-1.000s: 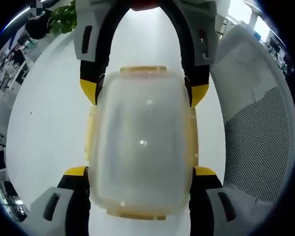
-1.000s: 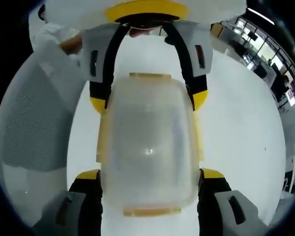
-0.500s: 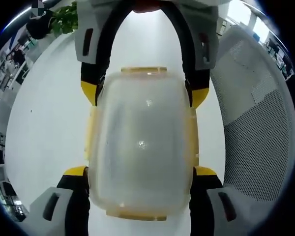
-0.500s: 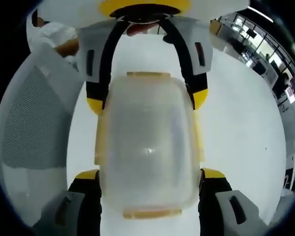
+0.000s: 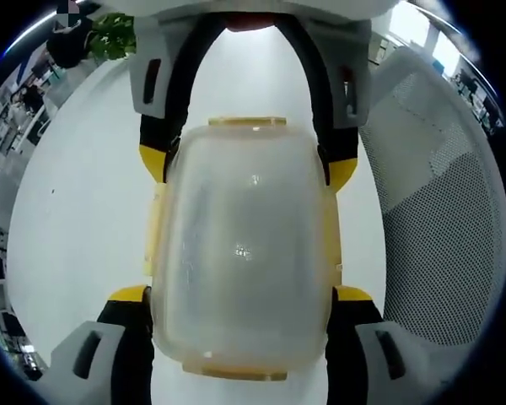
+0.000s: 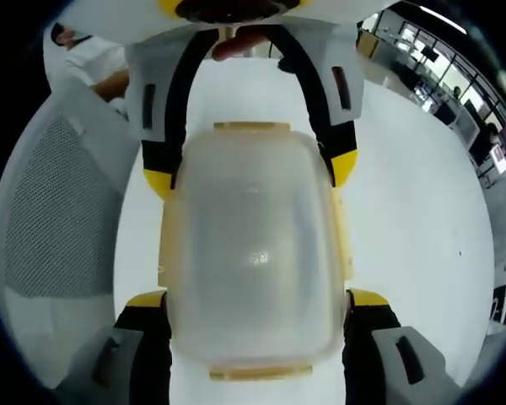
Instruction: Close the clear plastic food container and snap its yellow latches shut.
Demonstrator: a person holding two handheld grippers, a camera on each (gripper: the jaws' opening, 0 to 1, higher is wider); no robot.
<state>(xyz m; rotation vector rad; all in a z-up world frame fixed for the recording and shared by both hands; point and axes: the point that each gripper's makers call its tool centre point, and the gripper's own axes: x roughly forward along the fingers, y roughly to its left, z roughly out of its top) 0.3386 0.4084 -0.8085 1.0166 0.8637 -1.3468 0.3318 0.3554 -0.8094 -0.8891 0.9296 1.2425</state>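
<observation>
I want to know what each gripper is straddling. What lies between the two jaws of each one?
The clear plastic food container: in the left gripper view it lies between the left gripper jaws, and in the right gripper view between the right gripper jaws.

A plain white worktop (image 5: pixel 76 211) ran bright and glossy beneath both views. A white mesh-backed chair (image 5: pixel 443 228) stood at its edge, seen at the right of the left gripper view and at the left of the right gripper view. A green leafy plant (image 5: pixel 114 35) sat at the far end. Beyond lay an open office with desks (image 6: pixel 481 126) and bright ceiling strip lights (image 6: pixel 443 18).
</observation>
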